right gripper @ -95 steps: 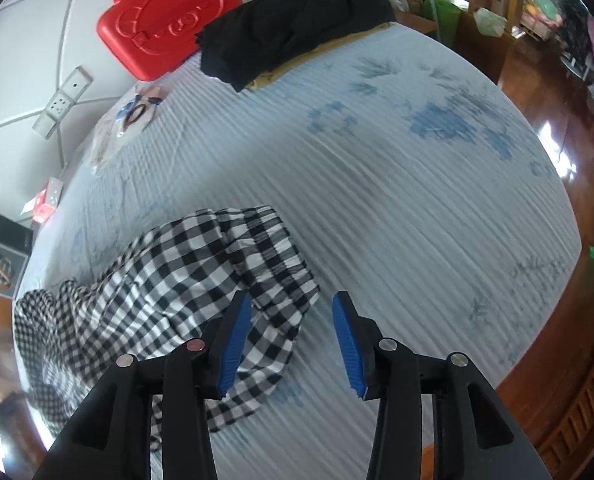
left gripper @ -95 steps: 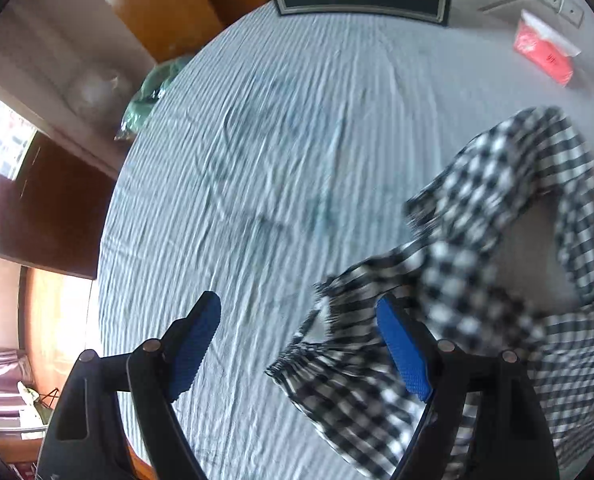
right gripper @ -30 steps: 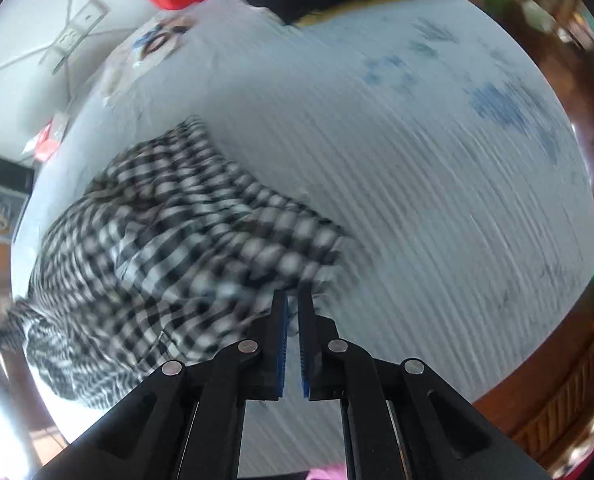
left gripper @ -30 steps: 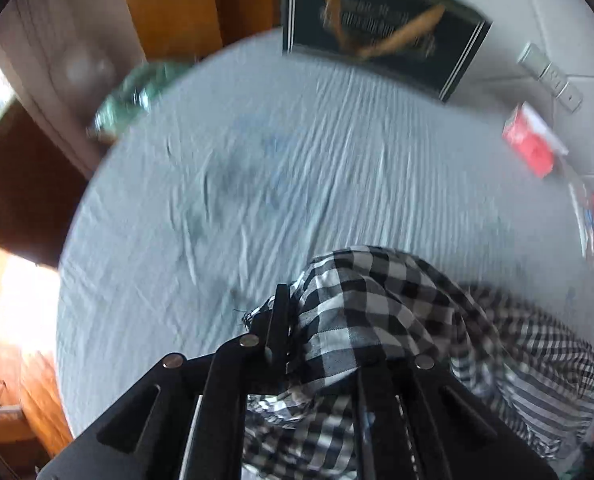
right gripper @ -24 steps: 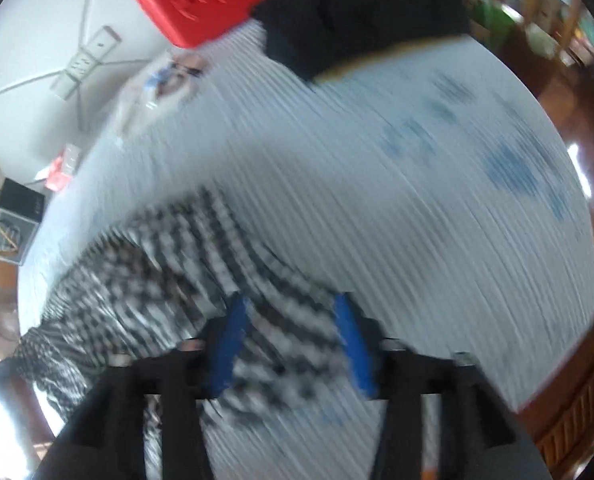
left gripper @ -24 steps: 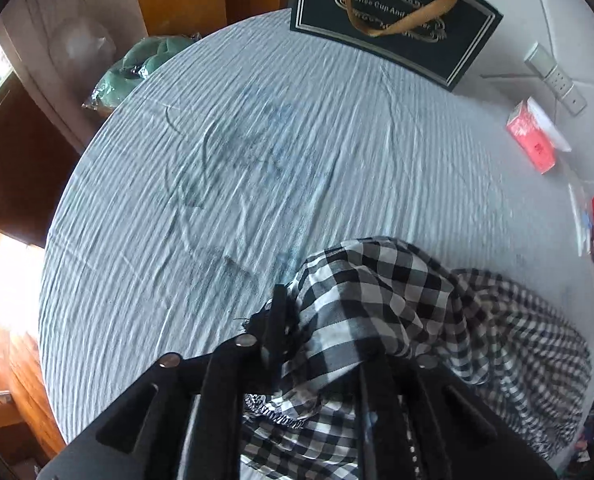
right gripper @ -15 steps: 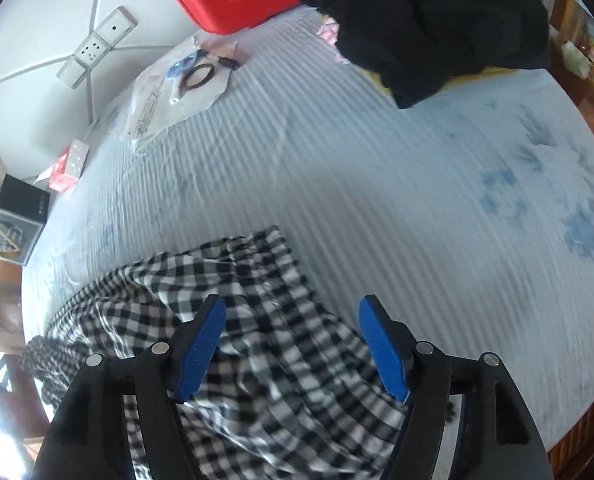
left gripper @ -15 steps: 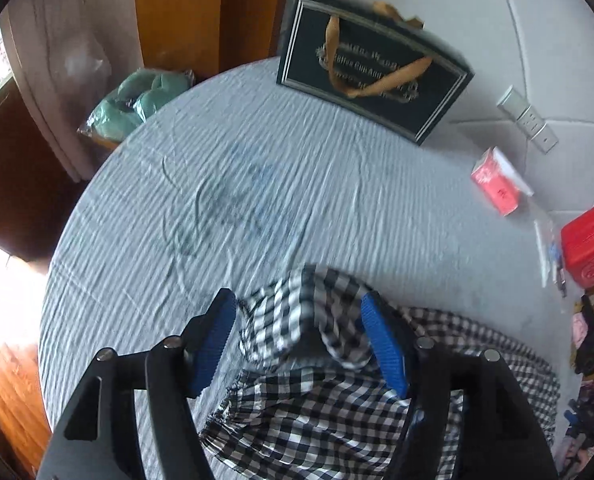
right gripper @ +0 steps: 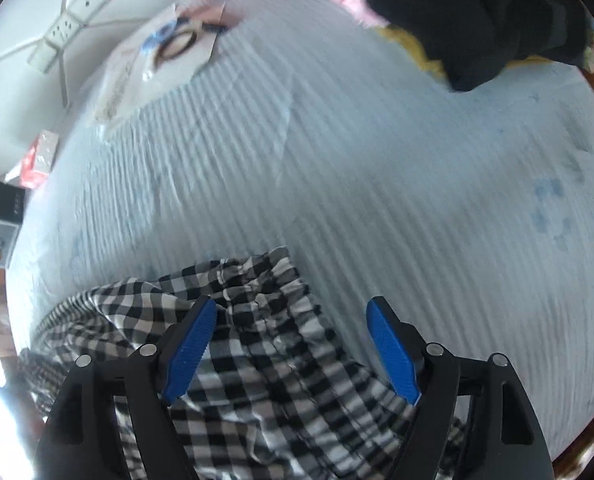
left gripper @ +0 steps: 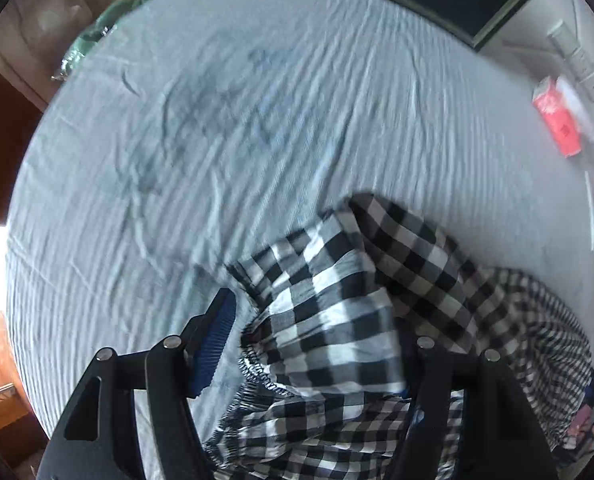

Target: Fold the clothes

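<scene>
Garment: checked cloth (left gripper: 337,320) seen bunched and humped on the striped sheet (left gripper: 257,128), near the close edge; not laid flat, no clean fold line made out
Left tongs (left gripper: 317,344): spread wide; left pad (left gripper: 213,344) bare, right one hidden under a hump of cloth draped across; nothing pinched
Right tongs (right gripper: 291,354): spread wide above the gathered hem (right gripper: 257,276); both pads (right gripper: 393,356) clear of cloth, nothing pinched
Stage: not settled from this view; a heap like this fits either cloth set down between folds or cloth about to be taken up
Risk, snag: cloth lying over the left tongs may be dragged along if they are pulled back, undoing any lay
Risk, pinch: several layers could be caught at once in the hump, so a fold would go crooked
Risk, edge: heap sits close to the bed's near side; a tug that way could slide it off
Risk, clutter: packet (right gripper: 157,52) and black garment (right gripper: 477,20) well apart, little hazard judged
</scene>
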{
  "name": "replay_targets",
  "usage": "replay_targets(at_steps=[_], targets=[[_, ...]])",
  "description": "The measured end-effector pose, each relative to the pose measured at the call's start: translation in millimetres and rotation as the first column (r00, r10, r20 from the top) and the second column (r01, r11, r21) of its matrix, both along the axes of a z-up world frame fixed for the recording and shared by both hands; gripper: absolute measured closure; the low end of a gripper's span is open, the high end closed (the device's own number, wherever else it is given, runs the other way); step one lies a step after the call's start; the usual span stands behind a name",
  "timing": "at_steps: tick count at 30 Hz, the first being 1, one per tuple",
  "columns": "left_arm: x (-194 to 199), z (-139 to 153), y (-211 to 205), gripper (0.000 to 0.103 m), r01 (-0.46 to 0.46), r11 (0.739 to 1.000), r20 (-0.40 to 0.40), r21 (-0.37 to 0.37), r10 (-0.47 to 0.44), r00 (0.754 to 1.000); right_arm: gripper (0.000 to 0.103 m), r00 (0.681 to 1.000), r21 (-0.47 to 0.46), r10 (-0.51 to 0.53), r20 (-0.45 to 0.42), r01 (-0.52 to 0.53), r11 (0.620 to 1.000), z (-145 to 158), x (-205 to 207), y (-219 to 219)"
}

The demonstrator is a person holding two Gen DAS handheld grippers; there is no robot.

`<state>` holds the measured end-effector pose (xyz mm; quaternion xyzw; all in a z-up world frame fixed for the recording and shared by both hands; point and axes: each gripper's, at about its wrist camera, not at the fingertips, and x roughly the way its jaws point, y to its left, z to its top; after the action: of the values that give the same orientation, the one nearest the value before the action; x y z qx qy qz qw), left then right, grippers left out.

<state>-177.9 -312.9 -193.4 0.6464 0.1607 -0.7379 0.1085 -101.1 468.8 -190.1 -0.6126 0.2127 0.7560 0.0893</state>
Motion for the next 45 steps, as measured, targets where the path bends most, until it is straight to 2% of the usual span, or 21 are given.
replay_targets(at_steps=[1,2,3,4,6,8,11,12,13,14,15,16,18,22,26,29,33,38,41,44,45], targets=[[-0.6,-1.4,5.8,0.042,0.007,0.999,0.006,-0.048,-0.007,1.0,0.044,1.0,0.013,0.018,0.008,-0.018,1.0,-3.0,-3.2,-4.9],[-1.9,-1.0,12.3,0.051,0.019,0.996,0.008,-0.093,-0.018,1.0,0.074,0.999,0.026,0.035,0.017,-0.035,0.999,-5.9,-6.4,-9.7],[-4.9,3.4,20.3,0.07,0.039,0.991,0.0,-0.13,-0.039,0.999,0.075,0.998,0.039,0.052,0.026,-0.053,0.998,-8.9,-9.6,-14.6],[-7.8,7.8,28.3,0.081,0.059,0.984,-0.008,-0.167,-0.061,0.998,0.077,0.995,0.091,0.096,0.019,-0.097,0.991,-4.3,-12.4,-24.5],[-16.4,29.8,43.6,0.084,0.076,0.962,-0.068,-0.261,-0.097,0.993,0.08,0.988,0.177,0.155,-0.016,-0.15,0.973,10.0,-16.5,-37.4],[-25.8,60.4,57.0,0.084,0.065,0.935,-0.16,-0.349,-0.128,0.979,0.089,0.983,0.172,0.103,-0.152,-0.077,0.982,42.3,-14.8,-24.4],[-32.1,117.4,60.9,0.082,-0.026,0.949,-0.39,-0.316,-0.105,0.915,0.089,0.926,0.191,0.025,-0.377,0.052,0.98,94.5,-6.6,-4.5],[-35.7,129.3,63.3,0.074,-0.036,0.945,-0.442,-0.326,-0.119,0.889,0.088,0.917,0.195,0.016,-0.399,0.068,0.979,99.1,-10.3,-1.8],[-40.2,136.7,63.9,0.045,-0.04,0.944,-0.469,-0.328,-0.126,0.874,0.078,0.908,0.197,0.007,-0.419,0.083,0.977,103.3,-14.2,0.8],[-46.6,133.7,60.2,0.029,-0.03,0.95,-0.443,-0.312,-0.118,0.889,0.067,0.913,0.175,-0.019,-0.408,0.098,0.98,100.0,-21.4,5.2],[-53.0,130.7,56.6,0.009,-0.02,0.955,-0.417,-0.295,-0.11,0.902,0.065,0.918,0.153,-0.036,-0.396,0.104,0.983,96.2,-25.4,7.5],[-59.4,127.7,52.9,0.008,-0.011,0.96,-0.39,-0.278,-0.103,0.915,0.064,0.924,0.115,-0.048,-0.379,0.099,0.988,92.0,-27.6,9.8],[-59.1,120.7,41.2,0.008,-0.014,0.97,-0.36,-0.243,-0.076,0.93,0.064,0.927,0.044,-0.07,-0.369,0.092,0.995,86.6,-22.0,12.2],[-45.3,105.2,13.9,0.008,-0.044,0.984,-0.318,-0.174,-0.014,0.948,0.058,0.938,0.029,-0.07,-0.341,0.084,0.996,76.9,1.9,11.4],[-45.3,78.9,-5.1,0.008,-0.073,0.995,-0.271,-0.074,0.051,0.961,0.058,0.964,0.026,-0.088,-0.249,0.097,0.995,61.1,27.7,18.4],[-57.4,66.4,-8.7,0.008,-0.101,0.995,-0.255,0.011,0.101,0.962,0.058,0.986,0.03,-0.117,-0.12,0.121,0.992,36.4,43.1,22.4],[-86.6,62.0,1.8,0.009,-0.101,0.993,-0.246,0.064,0.114,0.963,0.058,0.988,0.024,-0.148,-0.032,0.149,0.989,10.4,64.3,21.1],[-141.8,66.2,37.6,0.009,-0.051,0.996,-0.242,0.069,0.067,0.968,0.058,0.991,0.053,-0.129,-0.04,0.131,0.99,1.7,77.8,8.2],[-178.3,56.2,56.5,0.023,-0.041,0.997,-0.209,0.058,0.052,0.977,0.058,0.992,0.088,-0.12,-0.047,0.124,0.988,1.7,76.2,2.6],[-205.0,30.3,73.2,0.032,-0.023,1.0,-0.118,0.002,0.023,0.993,0.058,0.992,0.132,-0.107,-0.069,0.115,0.985,-1.3,75.9,-3.1],[-204.8,21.9,77.9,0.044,-0.004,0.999,-0.082,-0.033,0.002,0.997,0.058,0.992,0.15,-0.103,-0.074,0.114,0.982,-3.1,73.9,-7.3]])
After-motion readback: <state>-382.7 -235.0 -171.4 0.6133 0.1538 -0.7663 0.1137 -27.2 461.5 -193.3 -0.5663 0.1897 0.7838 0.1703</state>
